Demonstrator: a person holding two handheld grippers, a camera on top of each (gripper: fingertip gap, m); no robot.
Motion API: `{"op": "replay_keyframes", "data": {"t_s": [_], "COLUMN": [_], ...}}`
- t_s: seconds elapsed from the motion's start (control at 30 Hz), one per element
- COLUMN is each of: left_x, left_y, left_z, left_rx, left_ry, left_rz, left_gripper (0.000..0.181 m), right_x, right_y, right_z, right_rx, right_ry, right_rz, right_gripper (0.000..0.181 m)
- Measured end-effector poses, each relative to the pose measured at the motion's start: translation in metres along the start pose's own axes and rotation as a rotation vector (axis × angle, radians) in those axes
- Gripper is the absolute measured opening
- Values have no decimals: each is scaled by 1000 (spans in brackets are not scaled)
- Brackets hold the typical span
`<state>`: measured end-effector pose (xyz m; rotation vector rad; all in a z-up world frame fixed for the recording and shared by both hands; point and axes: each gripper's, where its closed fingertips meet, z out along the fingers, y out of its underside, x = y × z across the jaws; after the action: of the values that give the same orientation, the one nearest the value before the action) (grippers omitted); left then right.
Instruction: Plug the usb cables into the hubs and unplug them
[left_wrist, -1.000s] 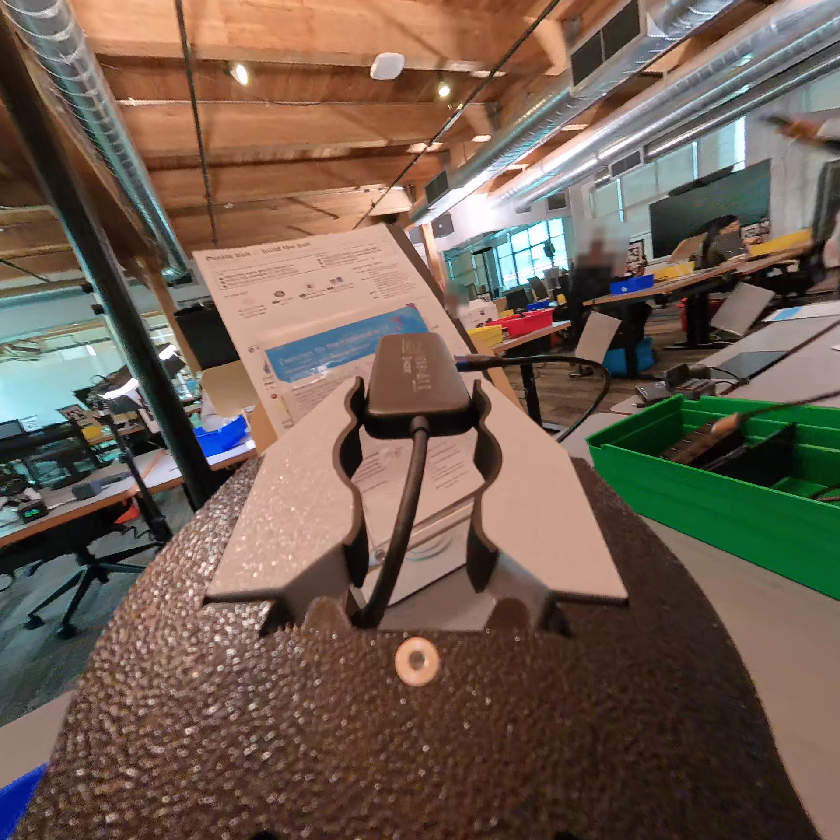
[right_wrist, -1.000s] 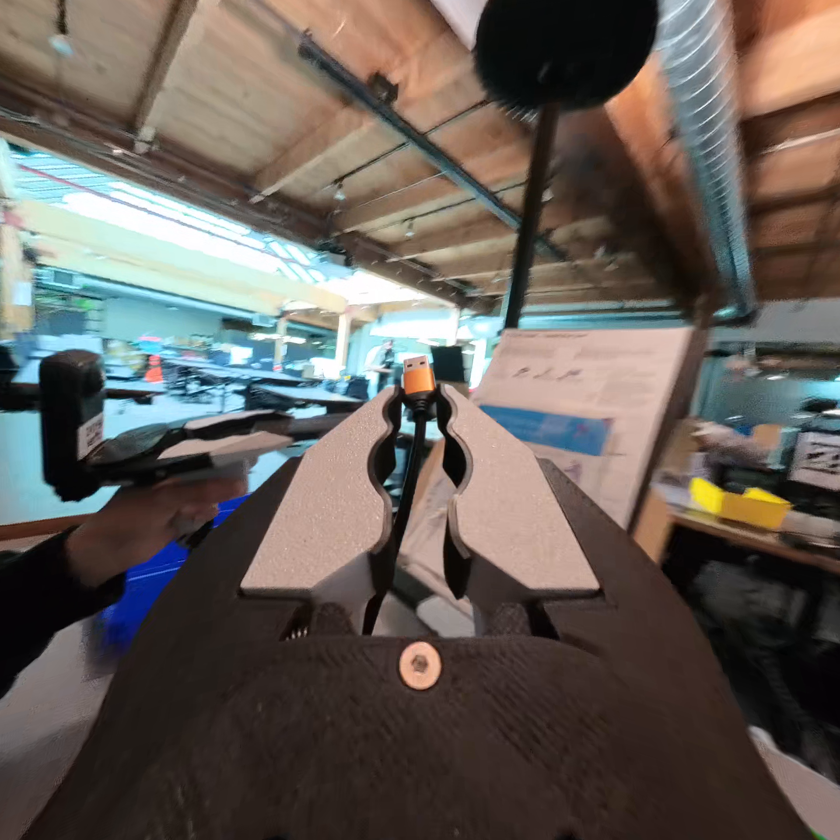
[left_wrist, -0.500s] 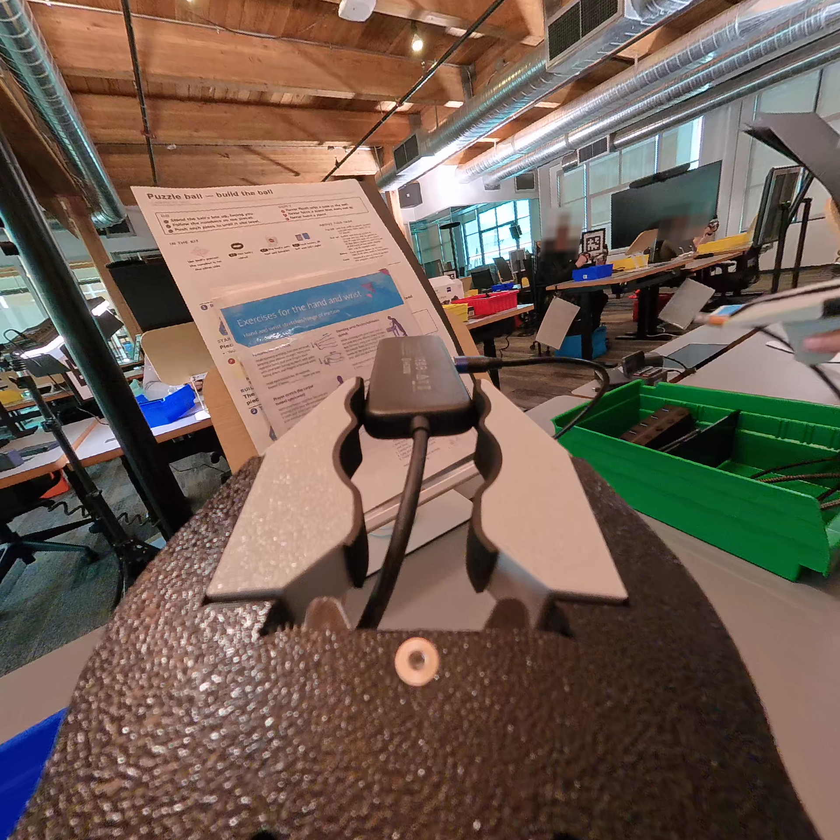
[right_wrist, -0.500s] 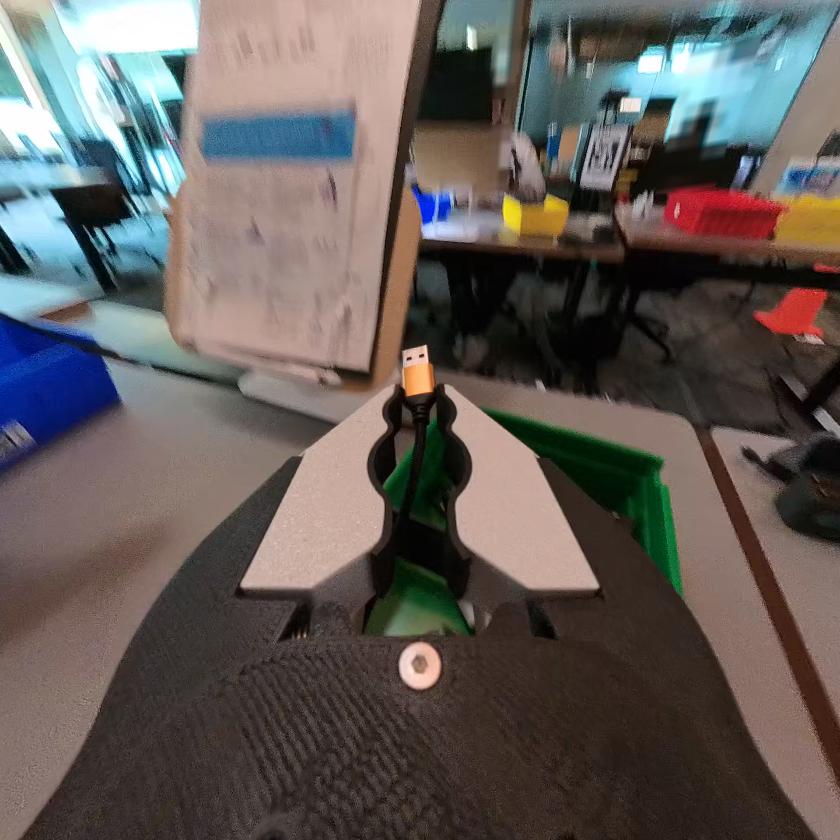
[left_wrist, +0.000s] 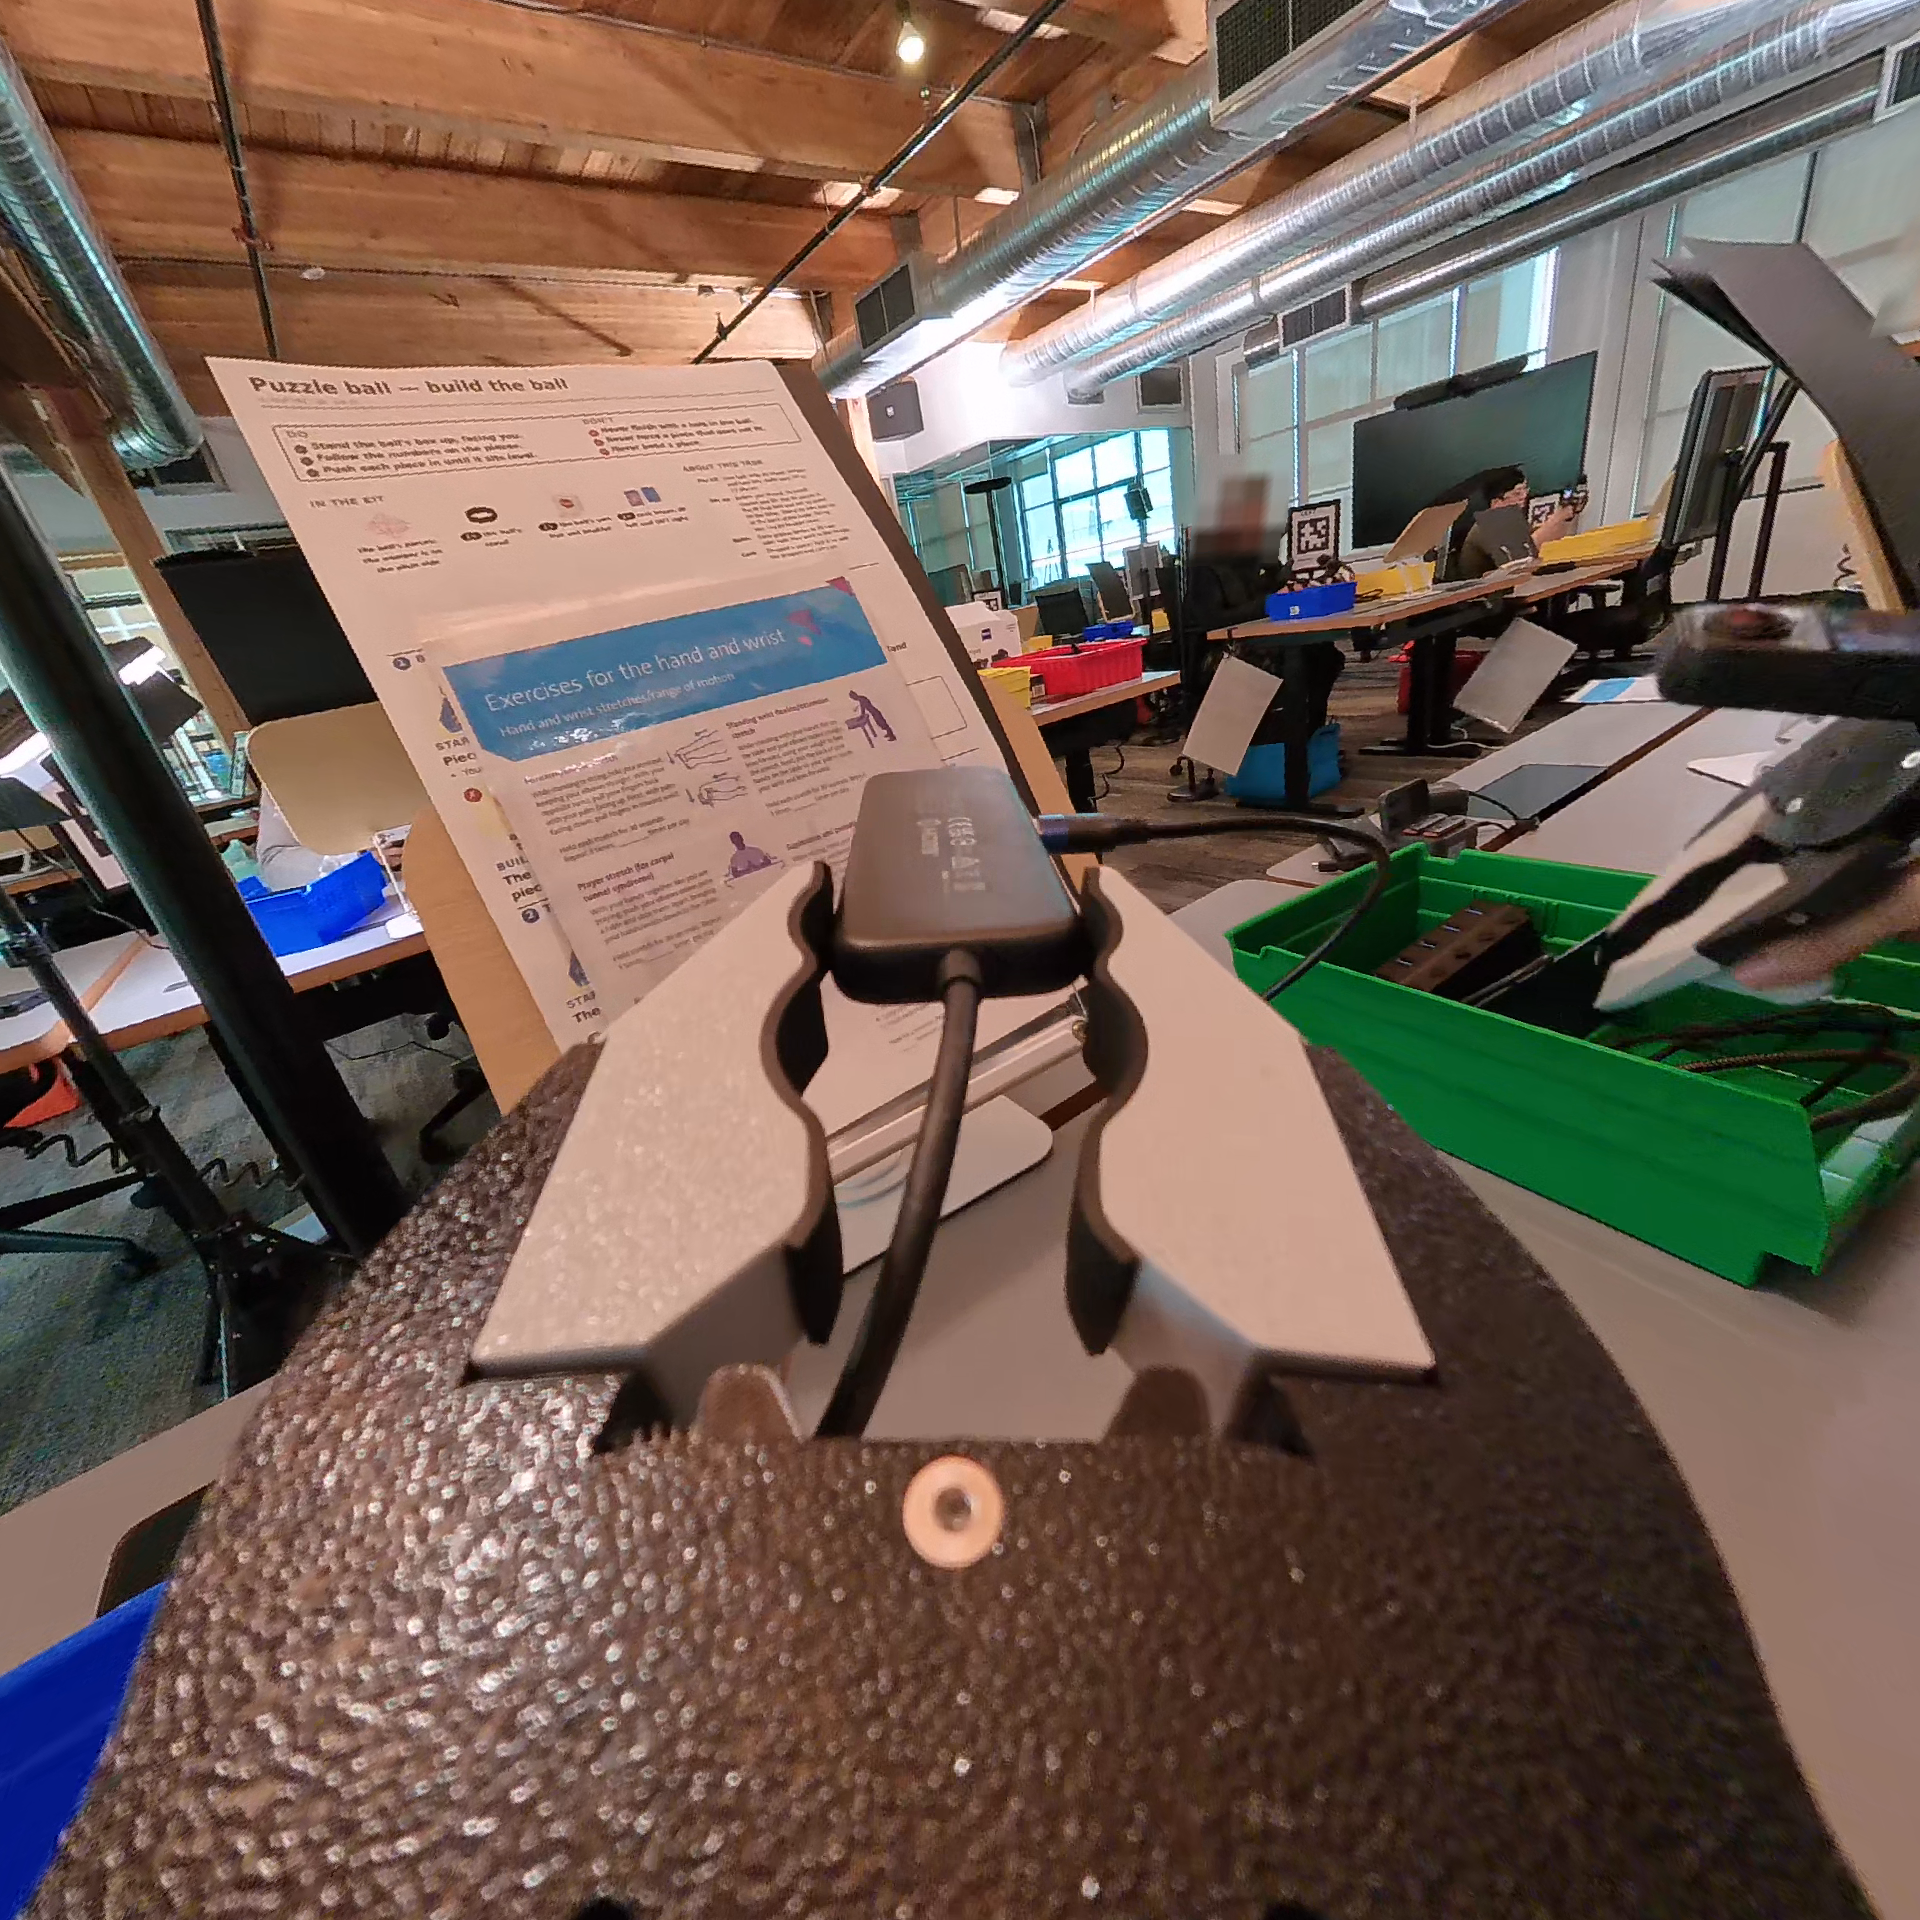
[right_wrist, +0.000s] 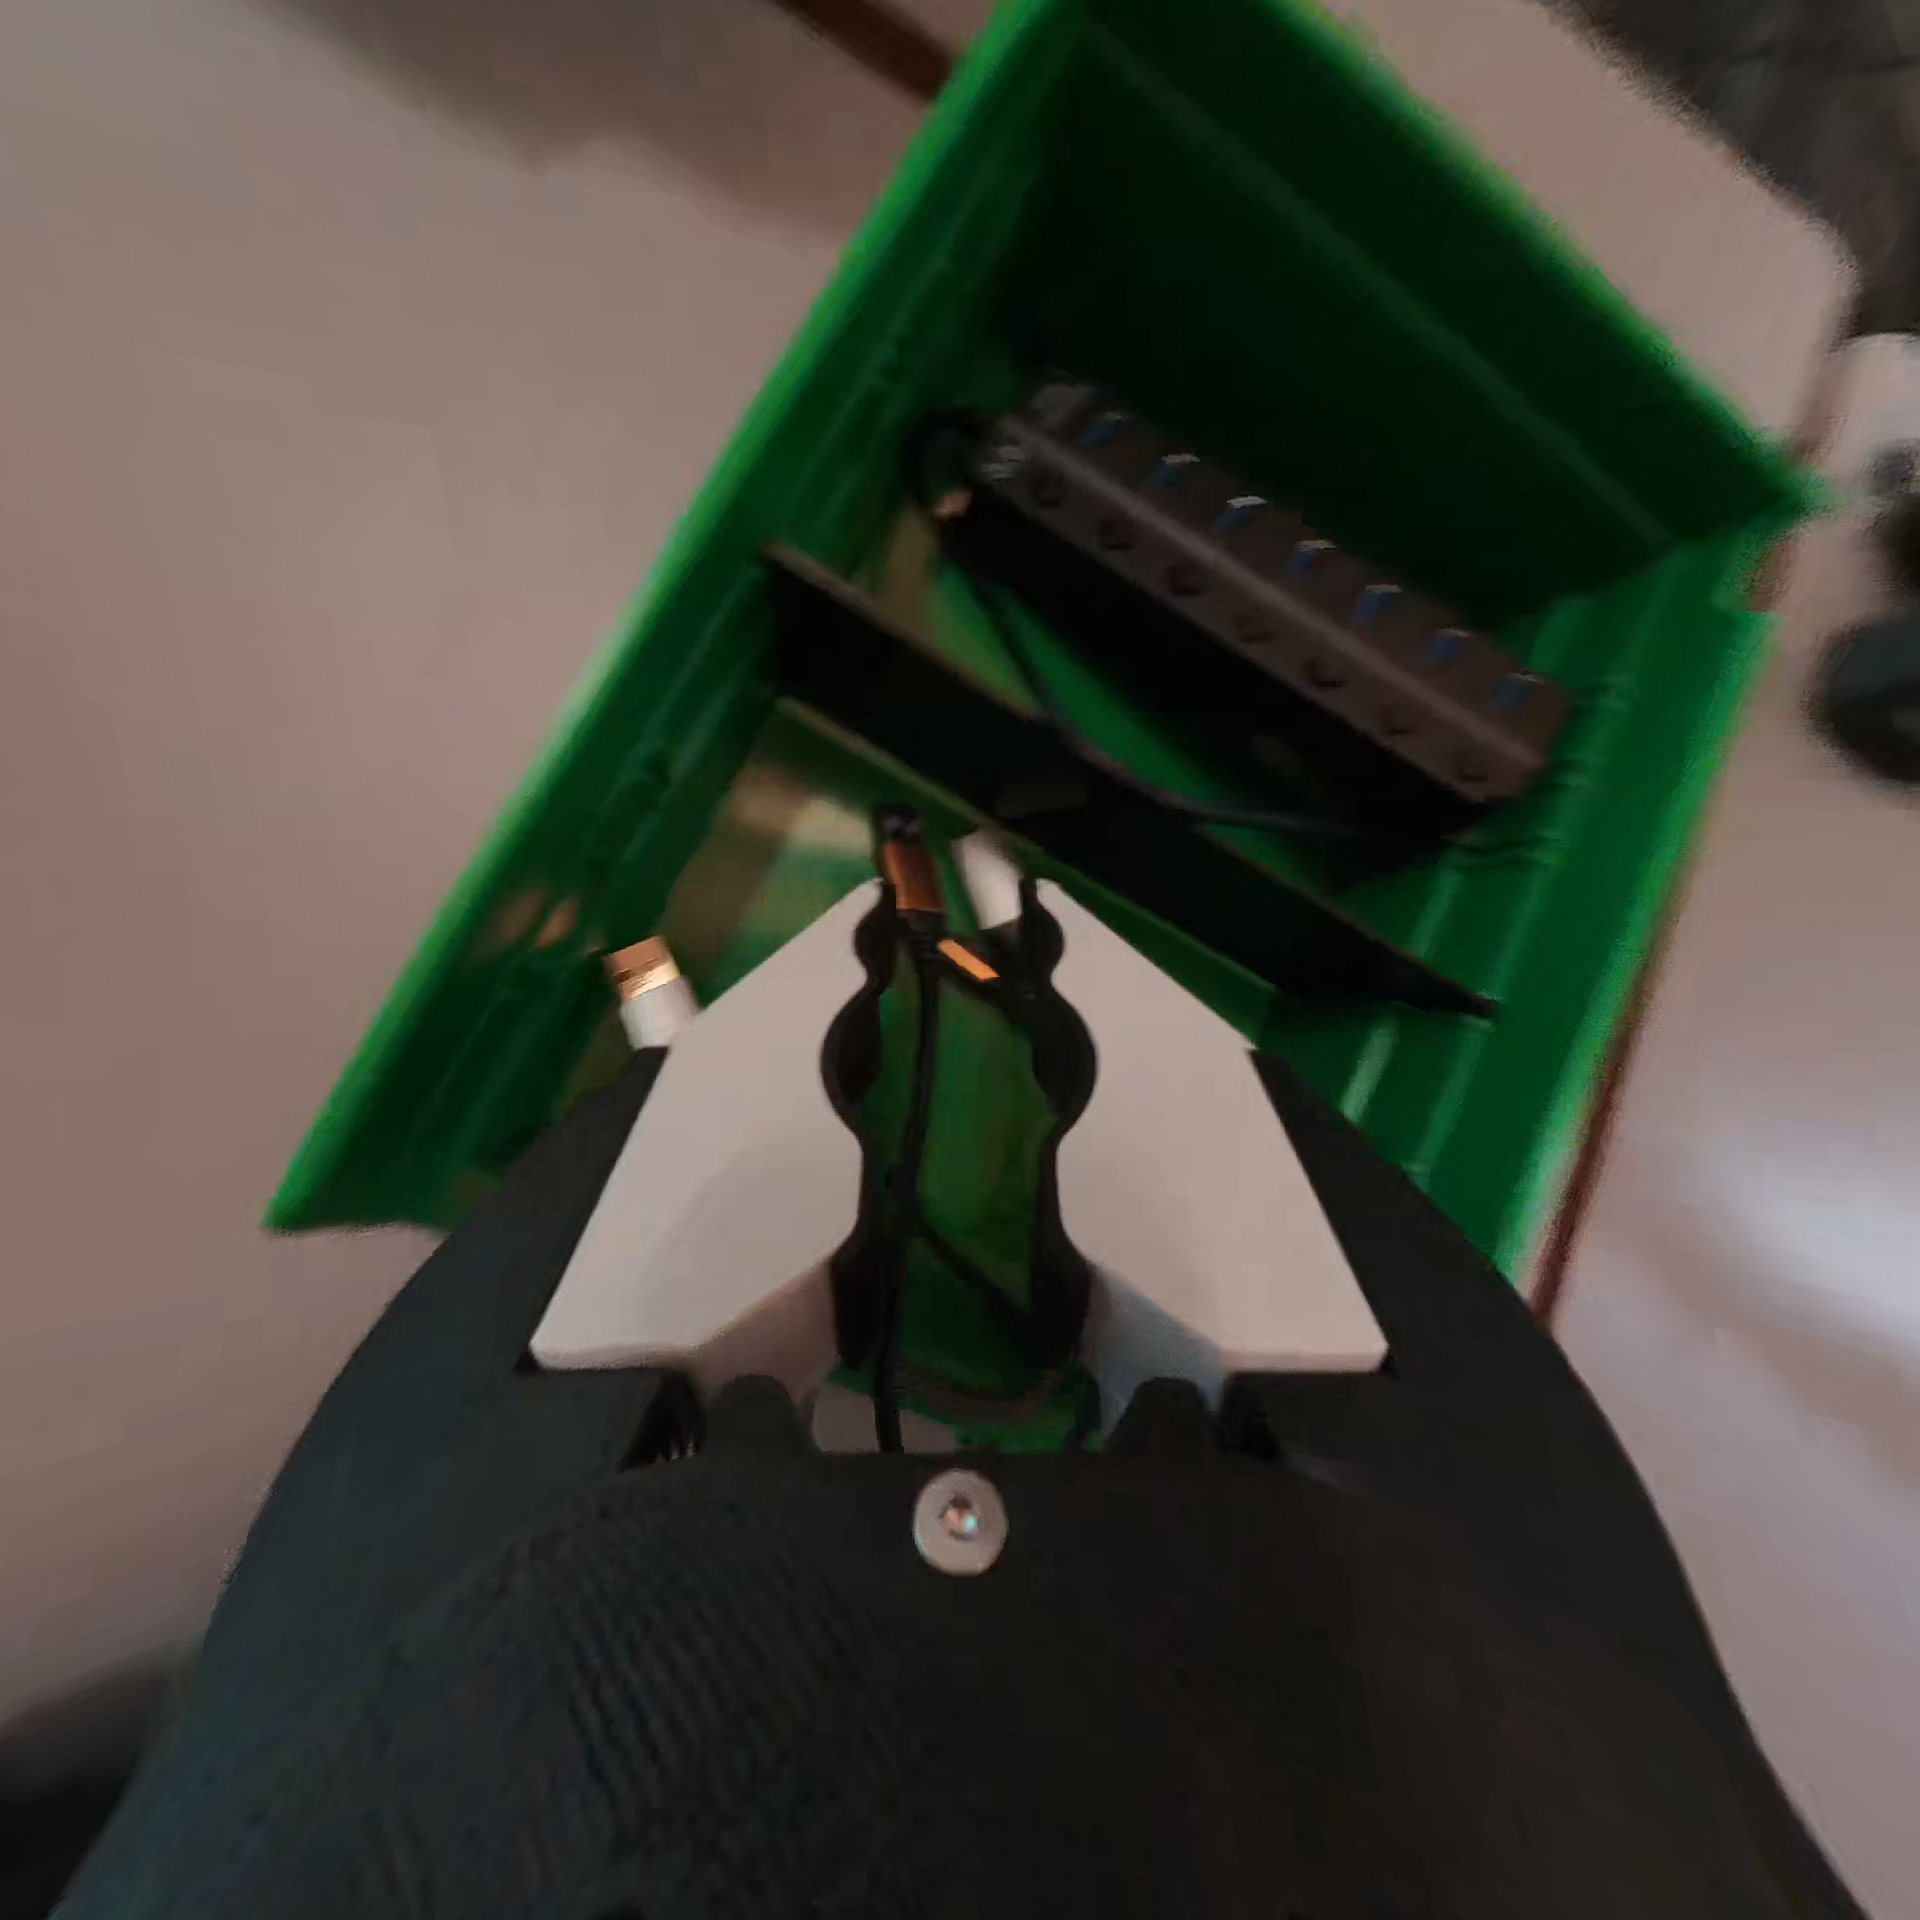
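My left gripper (left_wrist: 951, 914) is shut on a dark grey USB hub (left_wrist: 951, 862) and holds it up above the table. A black cable (left_wrist: 1226, 826) is plugged into the hub's right side and runs down to the green bin (left_wrist: 1558, 1132). My right gripper (right_wrist: 954, 899) points down into the green bin (right_wrist: 727, 623), and it also shows in the left wrist view (left_wrist: 1621, 977). Its jaws stand slightly apart. The orange USB plug (right_wrist: 912, 873) sits loose just past the tips, and its black cord runs back between the fingers. The view is blurred.
A long black multi-port hub (right_wrist: 1268, 603) lies in the bin's far compartment behind black dividers (right_wrist: 1039, 748). White plugs (right_wrist: 649, 997) lie in the near compartment. A leaning instruction board (left_wrist: 623, 623) stands behind the held hub. A blue bin (left_wrist: 52, 1714) is at the lower left.
My right gripper swung from pointing up to pointing down into the green bin, and its jaws parted around the orange plug. My left gripper kept its hold on the hub and tilted down a little.
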<state>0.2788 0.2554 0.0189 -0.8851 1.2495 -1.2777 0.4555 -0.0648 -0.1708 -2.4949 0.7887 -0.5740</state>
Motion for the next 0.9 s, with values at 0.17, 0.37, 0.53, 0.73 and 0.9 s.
{"op": "replay_keyframes", "data": {"t_s": [0.17, 0.37, 0.53, 0.73, 0.9], "left_x": [4, 16, 31, 43, 45], "left_y": [1, -2, -3, -5, -4], "left_z": [2, 5, 9, 11, 11], "left_rx": [-4, 37, 53, 62, 46], "left_ry": [11, 14, 38, 59, 53], "left_rz": [-3, -34, -40, -21, 10], "left_gripper": [46, 45, 46, 46, 45], "right_x": [-12, -117, -198, -223, -225], "right_y": [-82, -180, -214, -221, -224], "right_z": [-58, -170, -174, -153, -156], "right_rx": [513, 1196, 1243, 1182, 1208], "right_ry": [-51, -521, -697, -606, -607], "right_rz": [36, -2, -11, -69, -52], "right_gripper": [51, 59, 59, 32, 13]}}
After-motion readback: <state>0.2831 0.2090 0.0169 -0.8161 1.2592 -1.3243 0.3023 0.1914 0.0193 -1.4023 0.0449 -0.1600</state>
